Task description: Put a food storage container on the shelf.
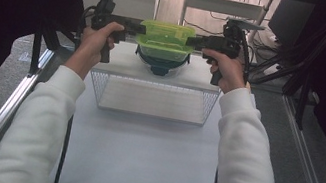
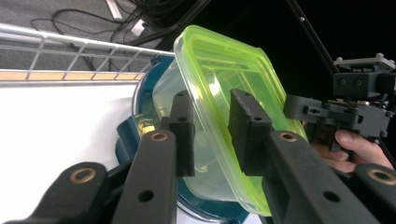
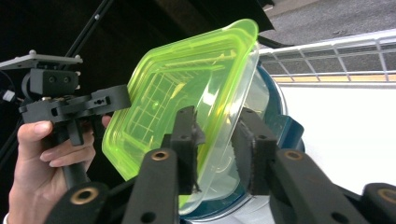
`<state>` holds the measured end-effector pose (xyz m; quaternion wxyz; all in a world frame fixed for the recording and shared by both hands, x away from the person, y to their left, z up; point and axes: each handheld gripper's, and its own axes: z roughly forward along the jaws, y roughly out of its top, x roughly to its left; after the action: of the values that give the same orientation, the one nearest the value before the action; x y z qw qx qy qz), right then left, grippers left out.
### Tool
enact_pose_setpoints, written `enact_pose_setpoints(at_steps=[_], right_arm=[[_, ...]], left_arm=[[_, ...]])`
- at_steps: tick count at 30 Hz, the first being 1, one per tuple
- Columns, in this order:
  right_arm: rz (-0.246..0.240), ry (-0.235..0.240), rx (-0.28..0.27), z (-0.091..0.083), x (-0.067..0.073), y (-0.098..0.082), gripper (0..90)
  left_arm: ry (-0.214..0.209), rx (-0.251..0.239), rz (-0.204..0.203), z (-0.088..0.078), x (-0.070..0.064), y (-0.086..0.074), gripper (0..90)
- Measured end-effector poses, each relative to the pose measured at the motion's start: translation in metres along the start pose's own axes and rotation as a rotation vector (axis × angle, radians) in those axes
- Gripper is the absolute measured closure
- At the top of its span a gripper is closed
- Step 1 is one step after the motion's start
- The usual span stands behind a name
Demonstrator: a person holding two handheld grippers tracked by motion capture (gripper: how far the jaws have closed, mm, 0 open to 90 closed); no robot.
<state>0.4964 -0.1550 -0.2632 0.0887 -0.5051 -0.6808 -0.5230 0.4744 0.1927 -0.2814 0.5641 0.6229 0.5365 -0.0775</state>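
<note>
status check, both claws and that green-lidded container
Left claw and right claw each straddle the container rim. It sits on a dark blue bowl. Wire basket nearby.

The clear plastic tub with the lime-green lid [image 1: 165, 41] hid most of the dark blue bowl [image 1: 161, 63] under it. In the left gripper view, the left hand-held gripper [image 2: 210, 130] covered the tub's near wall, and the bottom edge cut off the bowl.

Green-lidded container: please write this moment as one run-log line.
left gripper: on rim | right gripper: on rim | green-lidded container: between both, above blue bowl | wire basket: nearer
</note>
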Motion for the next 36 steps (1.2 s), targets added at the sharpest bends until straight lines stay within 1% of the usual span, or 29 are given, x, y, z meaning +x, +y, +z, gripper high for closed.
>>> enact_pose_setpoints(at_steps=[2, 3, 5, 6, 7, 9, 10, 12, 14, 16, 18, 20, 22, 23, 25, 26, 29, 30, 32, 36], right_arm=[[-0.007, 0.016, -0.003, 0.001, -0.001, -0.001, 61.7], [-0.005, 0.029, -0.006, 0.003, -0.002, -0.001, 56.6], [-0.013, 0.021, -0.005, 0.006, -0.003, -0.002, 44.8], [-0.024, 0.023, -0.016, 0.007, -0.002, -0.002, 38.0], [-0.032, 0.024, -0.032, 0.008, -0.002, -0.002, 31.9], [-0.053, 0.038, -0.073, 0.005, 0.000, -0.002, 24.1], [-0.075, 0.045, -0.096, 0.003, 0.001, -0.002, 20.9], [-0.118, 0.055, -0.130, -0.005, 0.006, -0.003, 17.0], [-0.160, 0.062, -0.147, -0.014, 0.011, -0.004, 15.9], [-0.206, 0.068, -0.148, -0.023, 0.015, -0.007, 15.8], [-0.252, 0.079, -0.155, -0.030, 0.020, -0.012, 15.7], [-0.282, 0.069, -0.154, -0.037, 0.021, -0.018, 15.7], [-0.294, 0.053, -0.160, -0.043, 0.020, -0.026, 15.8], [-0.300, 0.048, -0.172, -0.048, 0.018, -0.031, 15.9], [-0.308, 0.045, -0.176, -0.054, 0.015, -0.038, 16.6], [-0.318, 0.031, -0.182, -0.058, 0.014, -0.042, 17.4], [-0.350, 0.007, -0.183, -0.069, 0.008, -0.054, 18.9], [-0.360, -0.001, -0.185, -0.072, 0.006, -0.058, 19.3], [-0.381, -0.003, -0.182, -0.077, 0.003, -0.066, 20.4], [-0.415, -0.015, -0.172, -0.085, -0.001, -0.083, 21.6]], left_arm=[[0.011, -0.016, 0.010, 0.002, -0.001, -0.001, 68.0], [0.018, -0.022, 0.015, 0.003, -0.001, -0.002, 64.3], [0.025, -0.037, 0.028, 0.005, -0.001, -0.003, 50.8], [0.035, -0.039, 0.038, 0.006, -0.002, -0.003, 42.5], [0.048, -0.044, 0.054, 0.006, -0.002, -0.003, 36.1], [0.068, -0.055, 0.089, 0.004, -0.004, -0.004, 26.4], [0.073, -0.066, 0.100, 0.002, -0.005, -0.004, 22.9], [0.082, -0.094, 0.123, -0.004, -0.007, -0.005, 19.3], [0.096, -0.116, 0.143, -0.011, -0.011, -0.007, 16.5], [0.089, -0.130, 0.163, -0.018, -0.015, -0.010, 14.6], [0.097, -0.143, 0.190, -0.025, -0.020, -0.014, 14.0], [0.103, -0.148, 0.224, -0.031, -0.023, -0.020, 14.0], [0.116, -0.152, 0.242, -0.037, -0.025, -0.029, 13.9], [0.118, -0.152, 0.246, -0.039, -0.026, -0.032, 13.7], [0.128, -0.152, 0.272, -0.045, -0.027, -0.043, 13.7], [0.138, -0.157, 0.284, -0.048, -0.028, -0.049, 13.8], [0.146, -0.154, 0.314, -0.058, -0.029, -0.066, 13.5], [0.144, -0.149, 0.323, -0.060, -0.029, -0.071, 13.6], [0.145, -0.136, 0.351, -0.065, -0.029, -0.083, 13.6], [0.149, -0.120, 0.394, -0.071, -0.029, -0.105, 13.6]])
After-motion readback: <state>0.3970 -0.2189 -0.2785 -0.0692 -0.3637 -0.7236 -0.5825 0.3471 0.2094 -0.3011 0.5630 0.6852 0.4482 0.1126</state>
